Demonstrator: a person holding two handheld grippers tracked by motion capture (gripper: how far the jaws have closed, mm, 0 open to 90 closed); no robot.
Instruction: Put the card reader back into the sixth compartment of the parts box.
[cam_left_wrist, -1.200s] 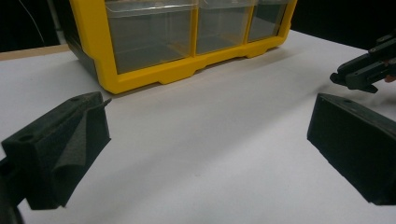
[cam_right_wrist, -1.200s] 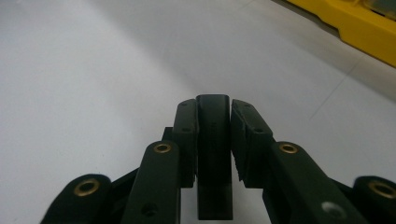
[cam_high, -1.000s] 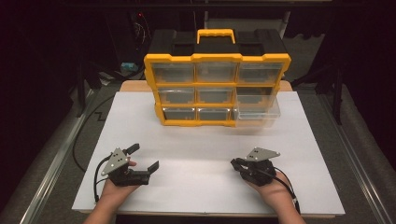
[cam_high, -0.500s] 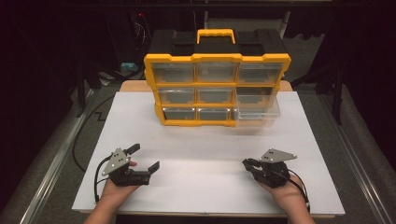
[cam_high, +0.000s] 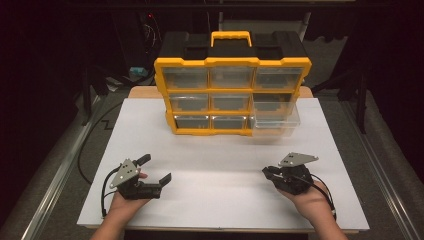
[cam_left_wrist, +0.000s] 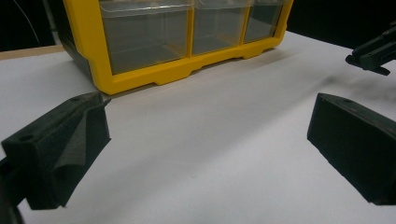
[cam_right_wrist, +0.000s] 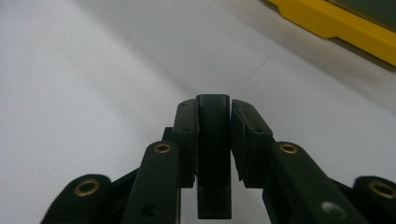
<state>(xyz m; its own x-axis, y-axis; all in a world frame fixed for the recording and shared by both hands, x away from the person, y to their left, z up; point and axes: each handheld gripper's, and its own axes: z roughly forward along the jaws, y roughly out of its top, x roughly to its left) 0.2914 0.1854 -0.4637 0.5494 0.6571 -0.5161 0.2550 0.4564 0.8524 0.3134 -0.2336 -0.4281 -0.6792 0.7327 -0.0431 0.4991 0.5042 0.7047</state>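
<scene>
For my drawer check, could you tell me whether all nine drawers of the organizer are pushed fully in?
No, the bottom right drawer sticks out from the yellow organizer in the high view.

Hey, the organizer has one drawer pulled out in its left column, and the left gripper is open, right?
Not quite. The pulled-out drawer is in the right column of the organizer, as the high view shows. The left gripper is open.

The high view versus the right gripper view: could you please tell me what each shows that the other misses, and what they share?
High view: the organizer's yellow handle, a clear drawer pulled out at lower right, the left claw open. Right gripper view: a black slab pinched between pads. Shared: the right claw, white table, organizer's yellow frame.
</scene>
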